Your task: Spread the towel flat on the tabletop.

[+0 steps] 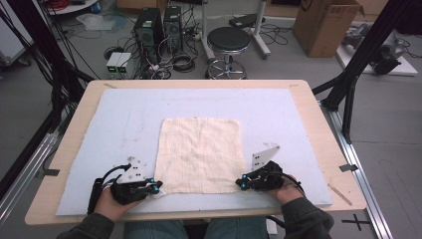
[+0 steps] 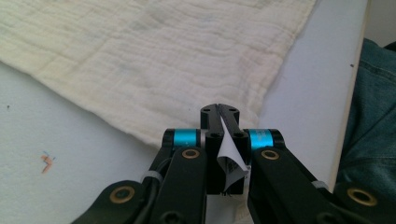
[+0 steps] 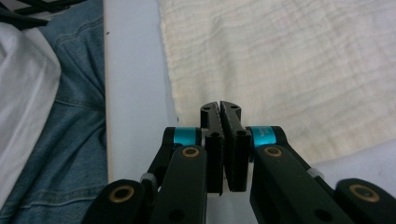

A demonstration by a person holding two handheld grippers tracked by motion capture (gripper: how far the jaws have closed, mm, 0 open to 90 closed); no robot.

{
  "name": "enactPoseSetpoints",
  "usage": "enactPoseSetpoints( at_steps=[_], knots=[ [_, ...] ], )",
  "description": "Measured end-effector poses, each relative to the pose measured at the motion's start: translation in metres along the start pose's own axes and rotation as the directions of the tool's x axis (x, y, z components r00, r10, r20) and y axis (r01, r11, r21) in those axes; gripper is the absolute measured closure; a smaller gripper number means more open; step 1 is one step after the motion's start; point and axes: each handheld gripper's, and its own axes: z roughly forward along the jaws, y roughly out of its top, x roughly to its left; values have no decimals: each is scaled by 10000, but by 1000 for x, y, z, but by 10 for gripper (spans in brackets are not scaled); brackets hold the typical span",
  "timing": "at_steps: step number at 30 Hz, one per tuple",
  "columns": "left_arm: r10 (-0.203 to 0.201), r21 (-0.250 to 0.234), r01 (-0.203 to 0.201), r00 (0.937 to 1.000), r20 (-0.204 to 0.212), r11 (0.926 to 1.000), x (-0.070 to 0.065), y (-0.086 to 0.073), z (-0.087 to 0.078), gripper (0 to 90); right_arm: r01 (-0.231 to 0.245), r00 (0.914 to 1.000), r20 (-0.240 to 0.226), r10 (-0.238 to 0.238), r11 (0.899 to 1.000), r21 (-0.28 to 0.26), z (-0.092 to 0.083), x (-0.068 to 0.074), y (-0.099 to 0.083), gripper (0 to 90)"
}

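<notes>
while flat, cream cloth (image 1: 199,154) near corners pinched by left tongs (image 1: 157,187), right tongs (image 1: 240,182).

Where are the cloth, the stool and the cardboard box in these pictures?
cloth (image 1: 199,154): high view, middle of the cream fabric on the table.
stool (image 1: 228,39): high view, its round black seat.
cardboard box (image 1: 323,27): high view, its front side.

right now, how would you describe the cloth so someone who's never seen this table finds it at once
Find the wooden table covered by a pale blue mat. The cloth lies flat at the mat's middle, its near corners at the left gripper and right gripper. It is a cream, crinkly-woven square.
</notes>
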Motion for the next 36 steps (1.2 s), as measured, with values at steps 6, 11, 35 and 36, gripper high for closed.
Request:
enactPoseSetpoints(
  at_steps=[6, 11, 35, 36],
  knots=[
    [-63, -72, 63, 10000, 76, 10000, -1, -1, -1, 886, -329, 9991, -270, 314, 9980, -549, -2, -1, 0, 743],
    [-661, -782, 657, 9978, -27, 9948, 7, 2, -4, 726, -513, 9986, -191, 495, 9926, -1098, -4, 0, 4, 651],
    [-1301, -1893, 1250, 9914, -148, 9739, 24, 9, -7, 540, -1786, 9709, 1115, 2118, 9512, -2515, -8, -19, 11, 307],
    [-1317, -1881, 1261, 9911, -172, 9740, 24, 9, -7, 531, -1711, 9718, 1155, 2054, 9521, -2535, -8, -19, 11, 300]
  ],
)
